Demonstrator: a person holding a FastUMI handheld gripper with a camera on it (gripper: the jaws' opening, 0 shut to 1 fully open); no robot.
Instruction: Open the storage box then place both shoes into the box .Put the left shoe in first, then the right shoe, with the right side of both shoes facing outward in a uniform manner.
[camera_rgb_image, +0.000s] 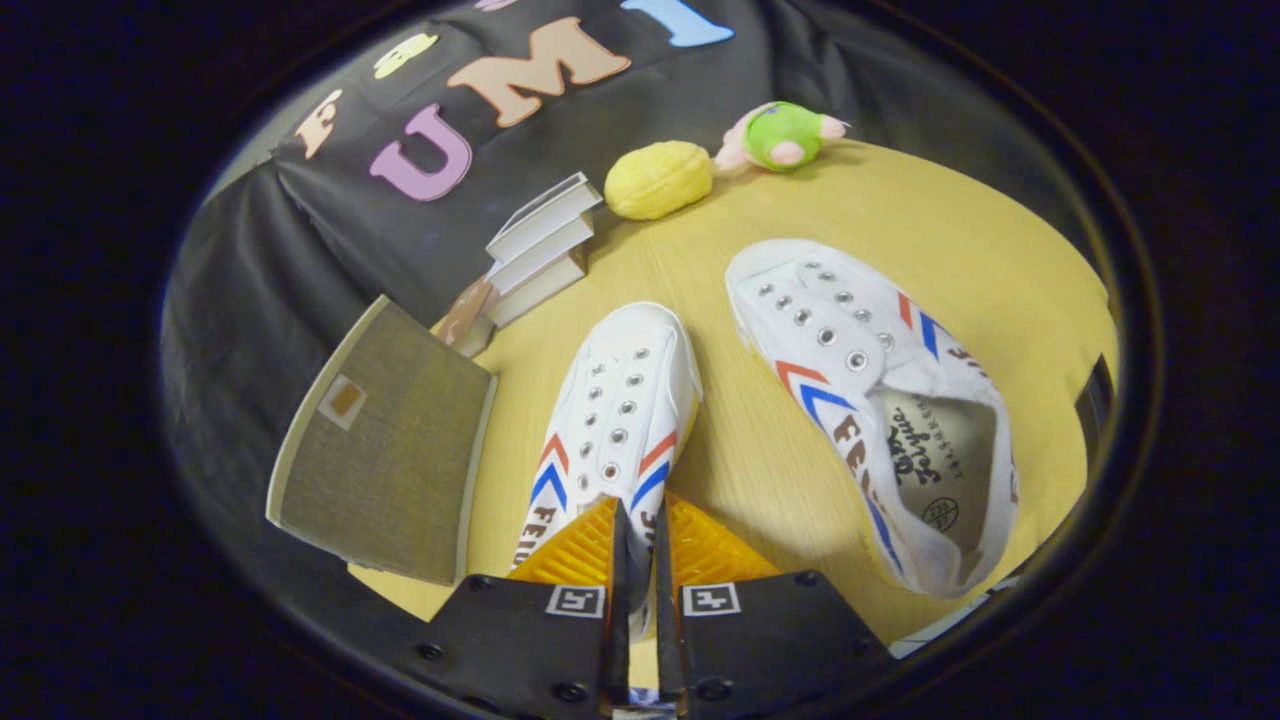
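Observation:
A white canvas shoe (625, 390) with red and blue chevrons lies toe away from me on the wooden table (1000, 270). My gripper (640, 520) is shut on its rear part, and a thin strip of the shoe shows between the two fingers. A second matching shoe (860, 380) lies to its right, tipped on its side, with its opening towards me. The storage box (380, 450), brown woven cloth with a pale rim and a small label patch, stands left of the fingers at the table's edge. Its inside is hidden.
A stack of books (540, 250) sits beyond the box against the black cloth wall. A yellow plush (657, 180) and a green and pink plush (785, 135) lie at the table's far side. Bare wood shows between the two shoes.

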